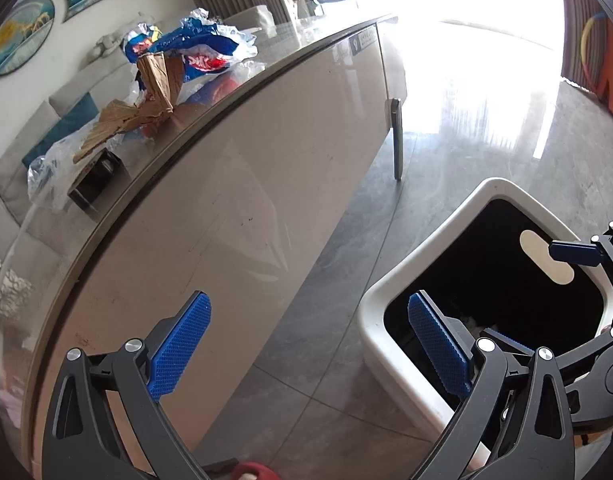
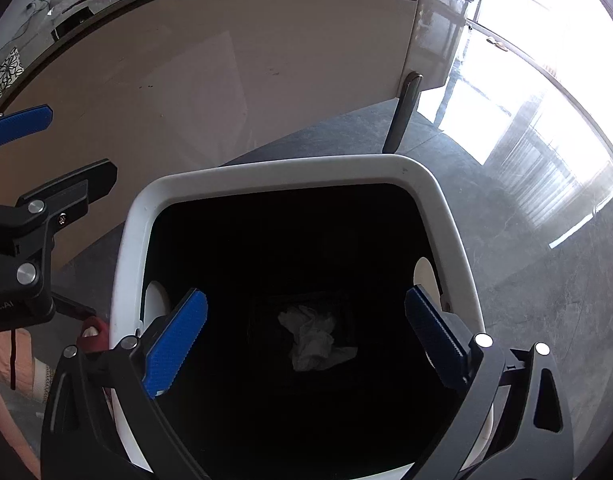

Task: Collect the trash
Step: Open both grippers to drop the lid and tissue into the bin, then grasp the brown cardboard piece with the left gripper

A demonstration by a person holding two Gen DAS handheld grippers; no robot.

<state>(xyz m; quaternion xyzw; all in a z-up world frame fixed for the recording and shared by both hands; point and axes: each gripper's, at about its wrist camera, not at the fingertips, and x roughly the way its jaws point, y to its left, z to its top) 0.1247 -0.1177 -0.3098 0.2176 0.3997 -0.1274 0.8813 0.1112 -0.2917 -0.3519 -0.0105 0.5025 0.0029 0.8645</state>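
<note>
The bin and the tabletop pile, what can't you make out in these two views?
- Bin interior, right wrist view: black shadow hides everything but one crumpled white paper.
- Bin's near rim, both views: covered by the open right tongs and cut off by the frame's bottom edge.
- Trash pile on the table, left wrist view: overlapping bags and cardboard hide what lies underneath.
</note>
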